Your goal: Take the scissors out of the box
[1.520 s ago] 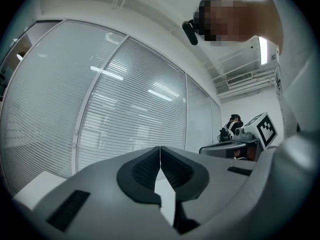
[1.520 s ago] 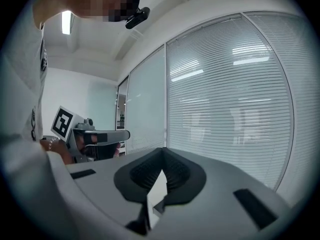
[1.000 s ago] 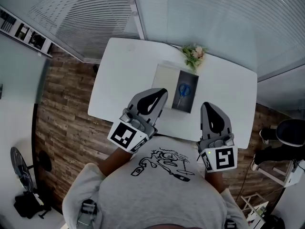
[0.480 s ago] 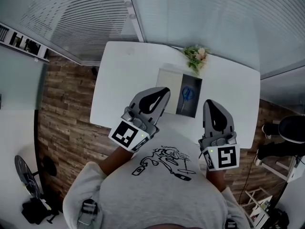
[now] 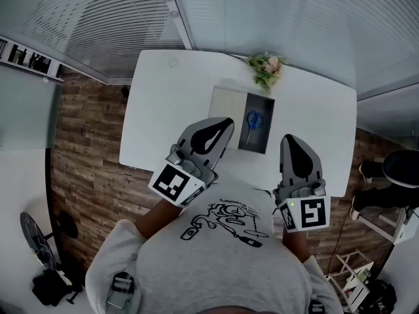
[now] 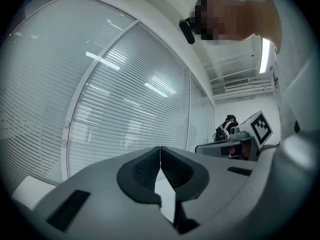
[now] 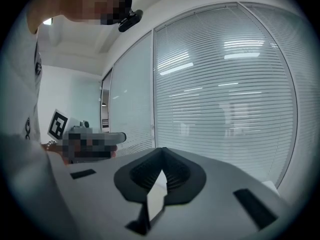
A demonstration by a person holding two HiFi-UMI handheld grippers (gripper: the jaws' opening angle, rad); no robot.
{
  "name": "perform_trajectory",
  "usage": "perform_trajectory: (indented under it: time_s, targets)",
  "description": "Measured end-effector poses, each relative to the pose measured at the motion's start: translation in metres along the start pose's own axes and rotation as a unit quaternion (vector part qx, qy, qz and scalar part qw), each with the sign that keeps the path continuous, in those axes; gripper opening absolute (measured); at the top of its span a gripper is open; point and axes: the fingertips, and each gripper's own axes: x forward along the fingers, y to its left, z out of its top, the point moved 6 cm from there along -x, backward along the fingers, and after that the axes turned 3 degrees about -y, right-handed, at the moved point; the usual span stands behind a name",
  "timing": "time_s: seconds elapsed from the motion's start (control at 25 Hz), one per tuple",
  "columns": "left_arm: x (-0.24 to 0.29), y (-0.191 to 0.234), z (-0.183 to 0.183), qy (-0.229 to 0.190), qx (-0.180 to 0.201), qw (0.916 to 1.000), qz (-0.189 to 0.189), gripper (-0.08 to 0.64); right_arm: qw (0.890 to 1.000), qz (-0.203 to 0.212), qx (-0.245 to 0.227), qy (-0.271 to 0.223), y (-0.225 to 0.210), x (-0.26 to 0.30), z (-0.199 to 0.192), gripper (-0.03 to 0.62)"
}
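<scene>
The blue scissors (image 5: 251,121) lie in the dark half of the open box (image 5: 257,142) on the white table (image 5: 163,103), their long axis running away from the person, handles far, blades near. The left gripper (image 5: 225,122) and the right gripper (image 5: 290,139) both have their jaws pressed together on nothing. The shirt print (image 5: 226,224) is too small to read.
</scene>
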Motion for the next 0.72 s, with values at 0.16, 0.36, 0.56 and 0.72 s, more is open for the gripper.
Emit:
perform_trajectory:
  time_s: [0.16,0.36,0.56,0.72]
  targets:
    - [0.008,-0.014,-0.007,0.006,-0.005,1.0,0.001,0.02,1.0,-0.004,0.011,0.011,-0.014,-0.009,-0.007,0.006]
    - [0.014,-0.032,-0.012,0.008,-0.01,0.9999,-0.003,0.02,0.999,-0.004,0.035,0.032,-0.027,-0.019,-0.023,0.008]
    - [0.016,-0.035,-0.013,0.007,-0.003,1.0,0.0,0.02,0.997,-0.004,0.051,0.06,-0.034,-0.01,-0.045,0.008]
    - [0.014,-0.031,-0.013,0.01,-0.001,0.9999,0.004,0.02,0.993,-0.004,0.072,0.096,-0.038,0.008,-0.076,0.025]
